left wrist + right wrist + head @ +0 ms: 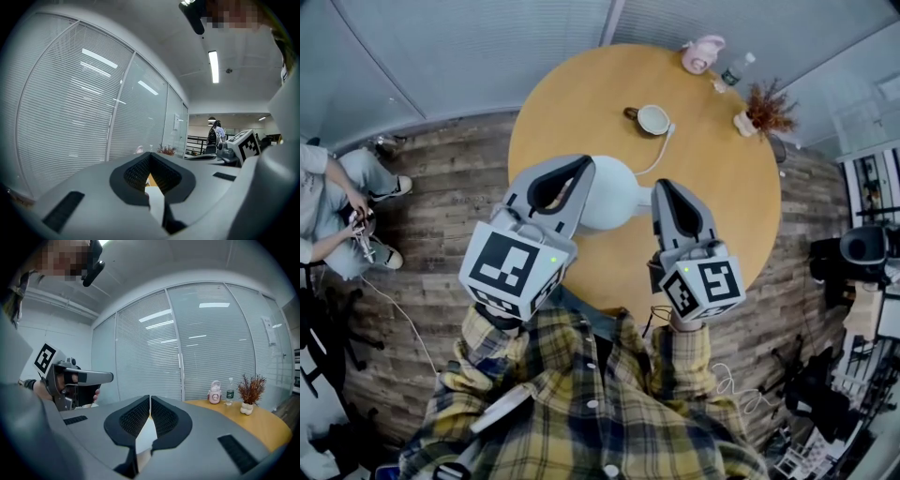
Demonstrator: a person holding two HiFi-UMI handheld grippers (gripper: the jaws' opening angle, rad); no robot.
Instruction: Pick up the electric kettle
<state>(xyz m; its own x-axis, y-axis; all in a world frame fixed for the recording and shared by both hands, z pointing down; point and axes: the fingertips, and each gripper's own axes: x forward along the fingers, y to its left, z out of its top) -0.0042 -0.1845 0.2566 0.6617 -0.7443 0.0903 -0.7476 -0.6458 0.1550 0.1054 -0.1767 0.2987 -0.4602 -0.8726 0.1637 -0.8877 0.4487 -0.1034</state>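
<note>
The white electric kettle (614, 192) shows from above over the round wooden table (712, 216), right between my two grippers. My left gripper (581, 169) lies against its left side and my right gripper (661, 187) against its right side. Whether the kettle rests on the table I cannot tell. In the left gripper view the jaws (150, 155) meet at their tips, with a white strip showing low in the gap behind them. In the right gripper view the jaws (150, 398) are also shut, with white showing below the pads. Nothing sits between either pair of pads.
A small round white thing (653, 119) with a cord stands mid-table. At the far edge stand a pink jug (703, 53), a bottle (733, 70) and a dried plant in a vase (764, 111). A person (337, 206) sits at the left. Glass walls with blinds stand behind.
</note>
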